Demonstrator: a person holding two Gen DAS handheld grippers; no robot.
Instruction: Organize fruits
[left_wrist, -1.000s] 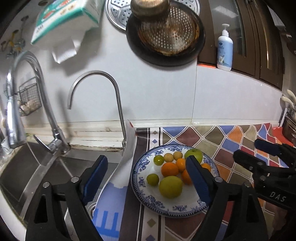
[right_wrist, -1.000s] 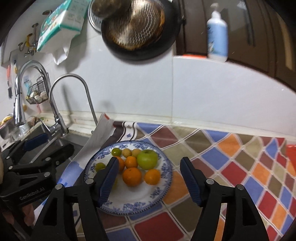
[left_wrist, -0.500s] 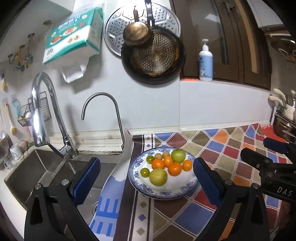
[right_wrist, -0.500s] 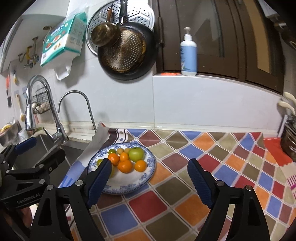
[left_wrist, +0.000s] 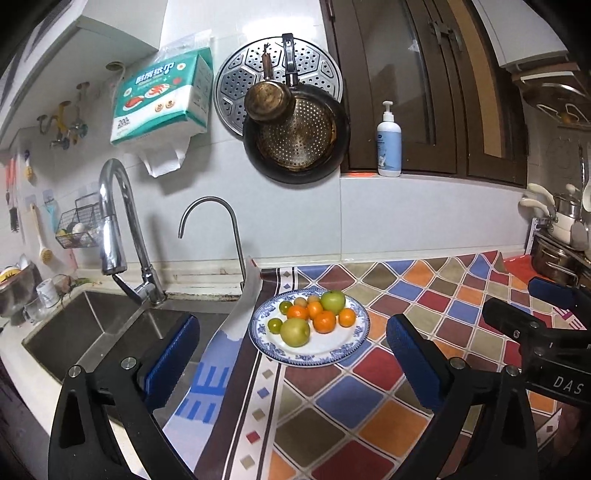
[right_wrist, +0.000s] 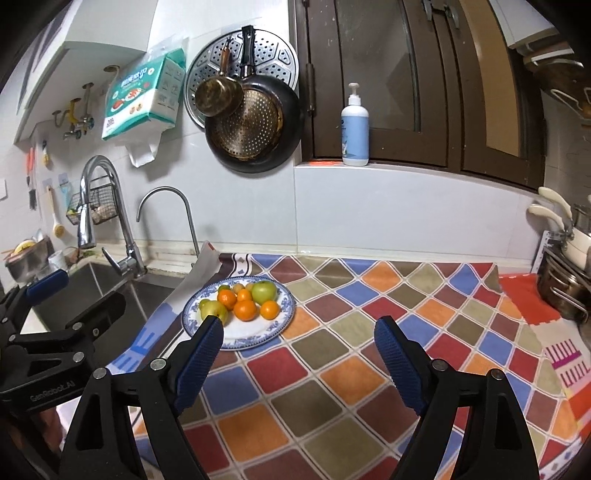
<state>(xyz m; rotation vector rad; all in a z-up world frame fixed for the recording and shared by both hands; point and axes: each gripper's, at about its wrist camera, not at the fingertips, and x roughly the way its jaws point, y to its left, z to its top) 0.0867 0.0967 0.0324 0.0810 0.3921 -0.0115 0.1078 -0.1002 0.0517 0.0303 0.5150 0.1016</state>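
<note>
Here the blue-and-white plate (left_wrist: 334, 360) sits on the table, on a checked mat (left_wrist: 424, 306) of coloured diamonds, just right of the steel sink (left_wrist: 92, 325). On the plate lie 2 green apples, the back one (left_wrist: 333, 301) near the far rim and the front one (left_wrist: 294, 331) nearer the camera, with 4 oranges (left_wrist: 324, 321) bunched between them and touching. At least 2 small green fruits (left_wrist: 274, 325) lie on the sink side; a pale small fruit behind the oranges is too small to name.

The left tool (left_wrist: 291, 354) stands open, its blue pads spread wide with nothing between them, well short of the plate. The right tool (right_wrist: 297, 350) is open too and holds nothing. In the right wrist view its left pad (right_wrist: 201, 356) covers the near rim of the plate and part of the front apple, so the small green fruits are mostly hidden there. Each tool shows at the edge of the other's view, cut off by the frame; in the left wrist view only one blue tip and the black body of the right tool appear.

The mat's left edge curls up against the thin faucet (left_wrist: 210, 236), hiding the table edge behind it. The wire basket (left_wrist: 79, 227) on the wall holds things too small to make out. At far right, stacked pots (right_wrist: 565, 284) are cut off by the frame.
</note>
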